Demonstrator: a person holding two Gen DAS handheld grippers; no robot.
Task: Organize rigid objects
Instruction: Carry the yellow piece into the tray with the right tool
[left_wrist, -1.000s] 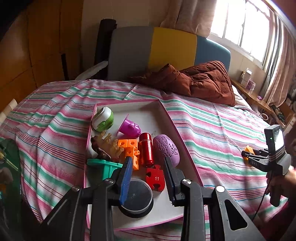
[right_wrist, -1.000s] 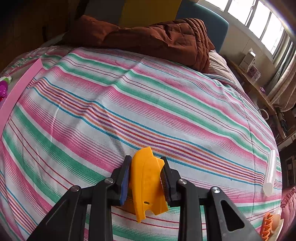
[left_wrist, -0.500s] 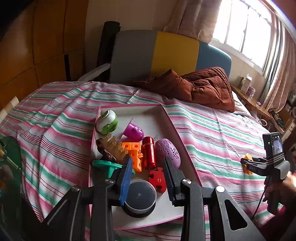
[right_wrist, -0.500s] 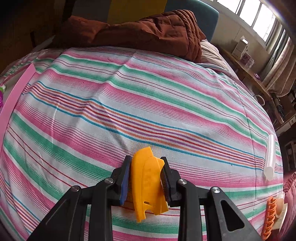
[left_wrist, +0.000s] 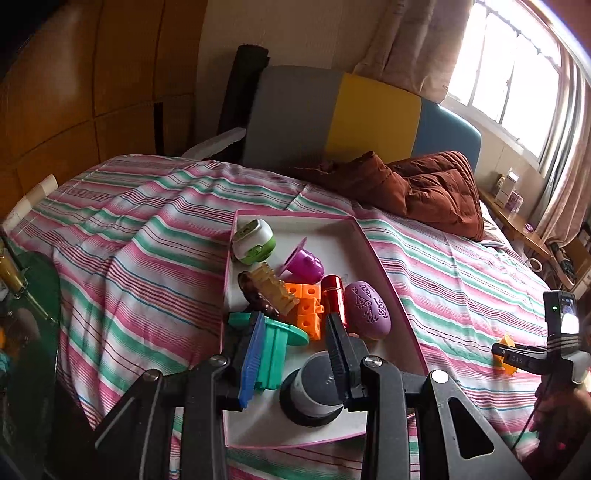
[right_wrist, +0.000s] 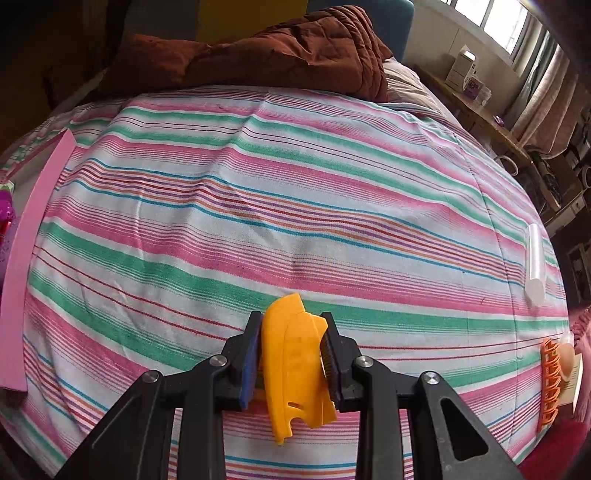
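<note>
A pink-rimmed white tray (left_wrist: 384, 266) lies on the striped bed and holds several toys: a green-white case (left_wrist: 254, 240), a purple cup (left_wrist: 304, 266), orange blocks (left_wrist: 306, 306), a red cylinder (left_wrist: 332, 297), a purple egg (left_wrist: 367, 309), a teal piece (left_wrist: 275, 350) and a black round lid (left_wrist: 317, 391). My left gripper (left_wrist: 293, 354) is open and empty above the tray's near end. My right gripper (right_wrist: 290, 363) is shut on a yellow plastic piece (right_wrist: 291, 365) low over the bed; it also shows in the left wrist view (left_wrist: 517, 358). The tray's edge (right_wrist: 33, 236) is far left.
A brown quilt (left_wrist: 417, 188) lies at the head of the bed. A clear tube (right_wrist: 535, 264) and an orange comb-like piece (right_wrist: 550, 384) lie near the bed's right edge. A green glass table (left_wrist: 26, 317) stands left of the bed.
My left gripper has pulled back and risen, so the tray looks smaller and farther. My right gripper keeps the yellow piece and has shifted slightly over the bed.
</note>
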